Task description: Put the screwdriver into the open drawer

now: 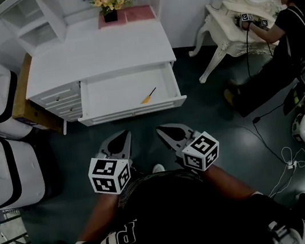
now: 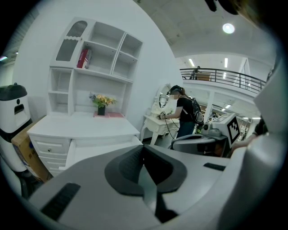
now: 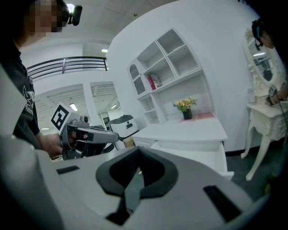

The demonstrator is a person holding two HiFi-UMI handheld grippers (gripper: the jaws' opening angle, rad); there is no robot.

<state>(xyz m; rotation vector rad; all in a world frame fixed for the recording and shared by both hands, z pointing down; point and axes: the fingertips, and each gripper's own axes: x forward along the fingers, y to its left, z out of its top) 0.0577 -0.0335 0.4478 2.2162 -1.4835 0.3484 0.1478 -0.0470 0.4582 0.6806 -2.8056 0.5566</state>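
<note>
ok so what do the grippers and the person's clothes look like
Both the left gripper and right gripper are pale grey, tapering wedges with black-lined jaws. Each carries a white cube printed with black square markers. The person wears a black top with white lettering.

Right gripper (image 3: 137, 167): jaws together, nothing between them.
White desk (image 3: 184, 131): beyond the jaws.
Drawer (image 3: 200, 155): pulled open at the desk's front.
Flower vase (image 3: 186, 108): at the desk's back edge.
Shelf unit (image 3: 168, 67): above the desk.
Left gripper (image 3: 85, 137): hand-held, left of the desk.
Vanity table (image 3: 265, 114): right of the desk.
</note>
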